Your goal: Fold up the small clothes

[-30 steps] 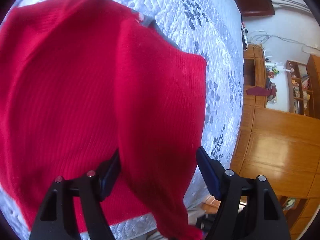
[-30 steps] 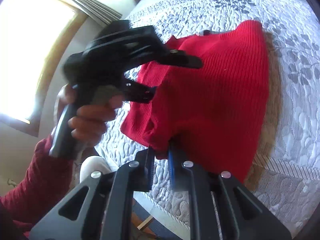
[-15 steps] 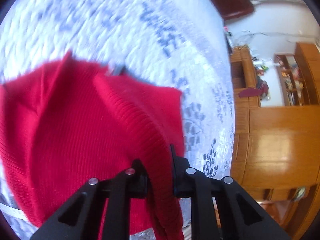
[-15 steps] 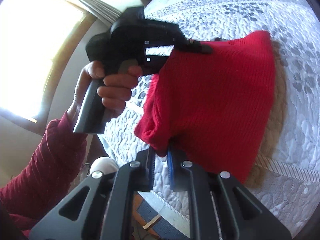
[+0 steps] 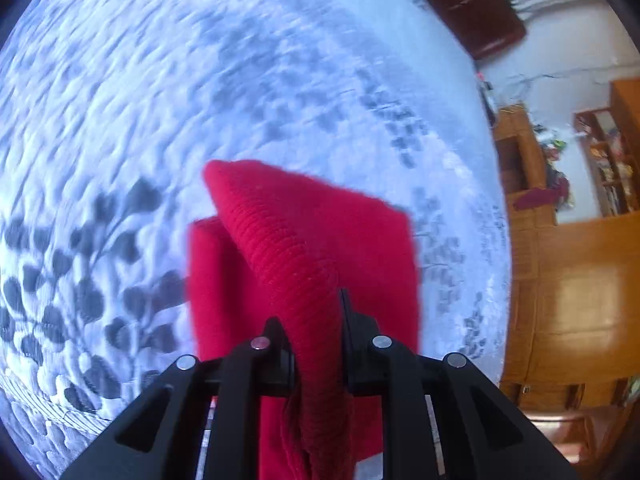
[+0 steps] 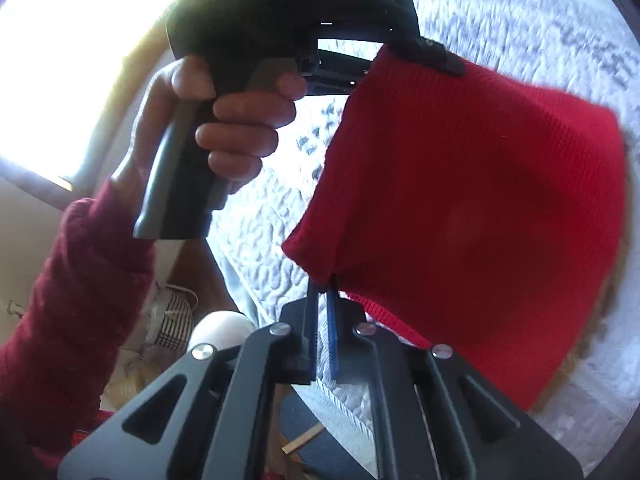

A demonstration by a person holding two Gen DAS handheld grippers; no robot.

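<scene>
A red knit garment (image 5: 316, 240) hangs above a white quilted bedspread (image 5: 120, 120). My left gripper (image 5: 314, 320) is shut on one bunched edge of it. In the right wrist view the same garment (image 6: 480, 184) hangs as a folded sheet between both grippers. My right gripper (image 6: 322, 292) is shut on its lower left corner. The left gripper (image 6: 436, 56), held by a hand, grips the upper corner there.
The bedspread (image 6: 560, 20) has grey leaf patterns. Wooden cabinets (image 5: 568, 280) and shelves stand beyond the bed's right edge. A window (image 6: 60, 60) and a basket (image 6: 172, 320) on the floor lie left of the bed.
My left gripper closed on the garment's edge. Both grippers lifted the garment off the bedspread, and it now hangs folded between them.
</scene>
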